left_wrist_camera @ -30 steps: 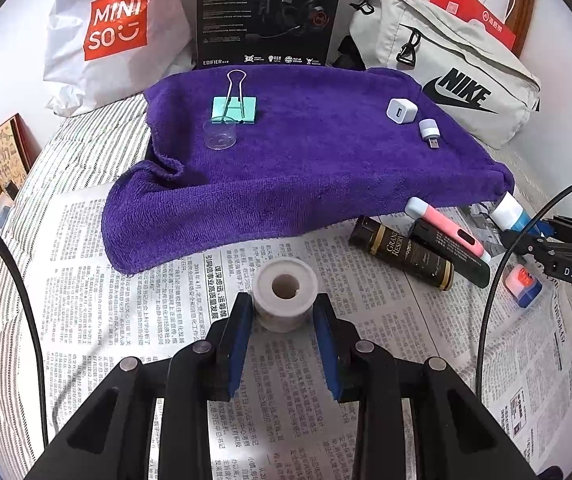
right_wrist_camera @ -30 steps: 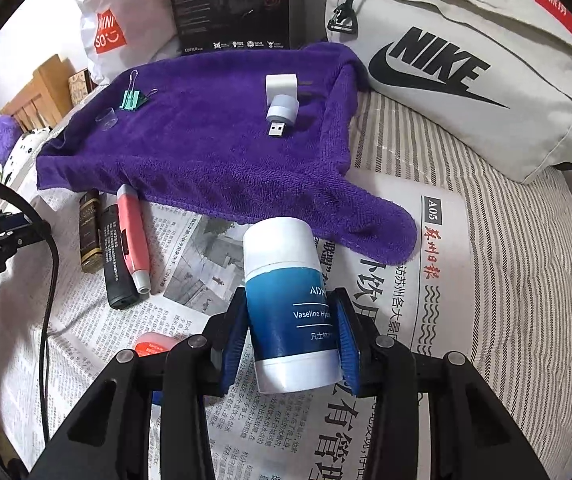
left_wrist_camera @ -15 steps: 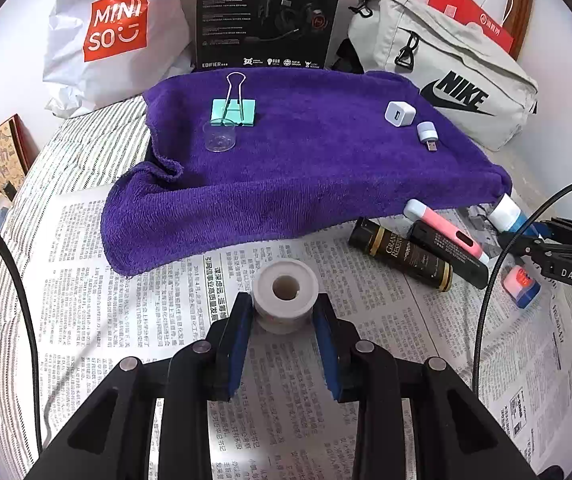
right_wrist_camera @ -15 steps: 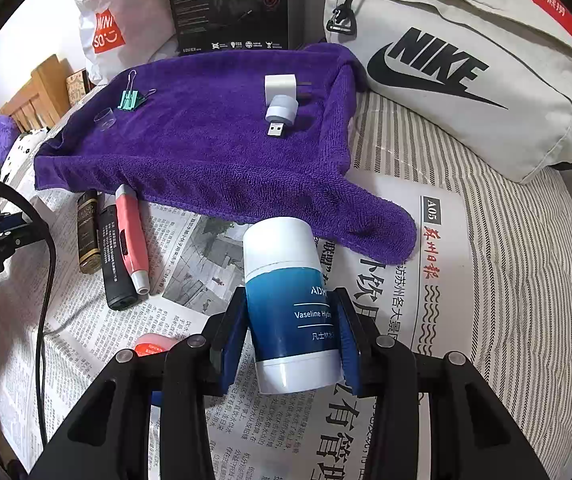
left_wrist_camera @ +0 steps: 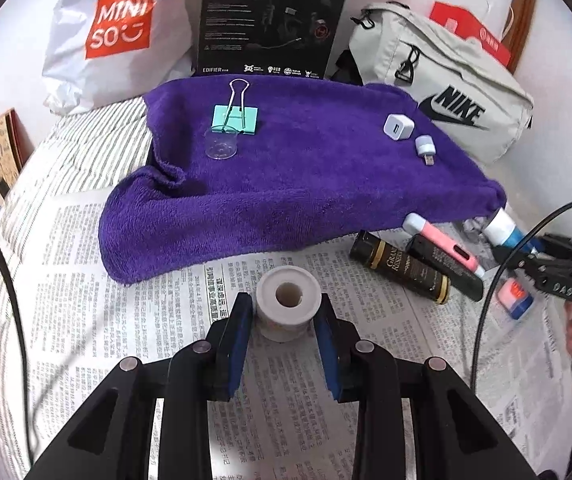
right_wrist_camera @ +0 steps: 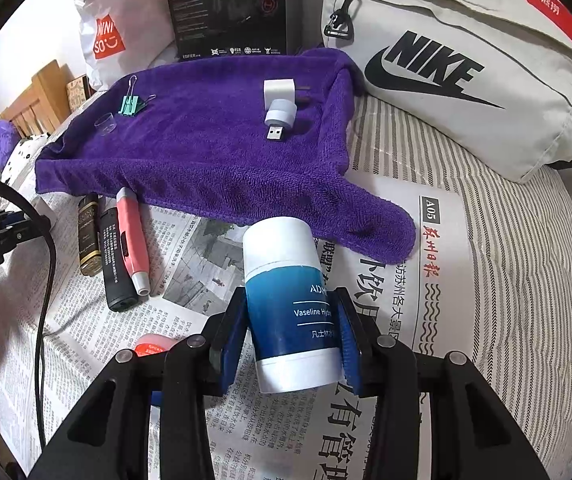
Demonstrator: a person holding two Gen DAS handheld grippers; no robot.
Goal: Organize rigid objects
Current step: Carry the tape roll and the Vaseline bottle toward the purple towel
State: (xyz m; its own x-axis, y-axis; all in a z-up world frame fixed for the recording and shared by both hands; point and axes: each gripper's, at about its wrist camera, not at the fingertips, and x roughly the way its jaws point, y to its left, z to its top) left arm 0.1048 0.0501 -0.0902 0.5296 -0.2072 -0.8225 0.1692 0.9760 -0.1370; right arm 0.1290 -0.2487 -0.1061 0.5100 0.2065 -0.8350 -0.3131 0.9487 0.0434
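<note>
Seen from the left wrist camera, a small white roll (left_wrist_camera: 288,305) with a hollow core is clamped between the blue pads of the left gripper (left_wrist_camera: 285,320), jaws drawn narrow, above sheets of newspaper (left_wrist_camera: 166,320) spread over a striped bed. Beyond it, a purple towel (left_wrist_camera: 305,184) is laid out, on which a green binder clip (left_wrist_camera: 236,119), a clear plastic cap (left_wrist_camera: 222,145), a white charger plug (left_wrist_camera: 397,128) and a small USB light (left_wrist_camera: 423,148) are set well apart in two pairs. Just off the towel's right edge, a dark gold-lettered tube (left_wrist_camera: 401,267), a black tube (left_wrist_camera: 445,267) and a pink pen-shaped item (left_wrist_camera: 443,244) are lined up side by side on the paper.

From the right wrist camera, a blue-and-white Vaseline bottle (right_wrist_camera: 289,304) is gripped at mid-width by the right gripper (right_wrist_camera: 291,332), its white cap tilted toward the towel's corner. A grey Nike bag (right_wrist_camera: 465,60) is seen resting at the right, a Miniso bag (right_wrist_camera: 106,32) and a black box (right_wrist_camera: 230,8) at the back.
</note>
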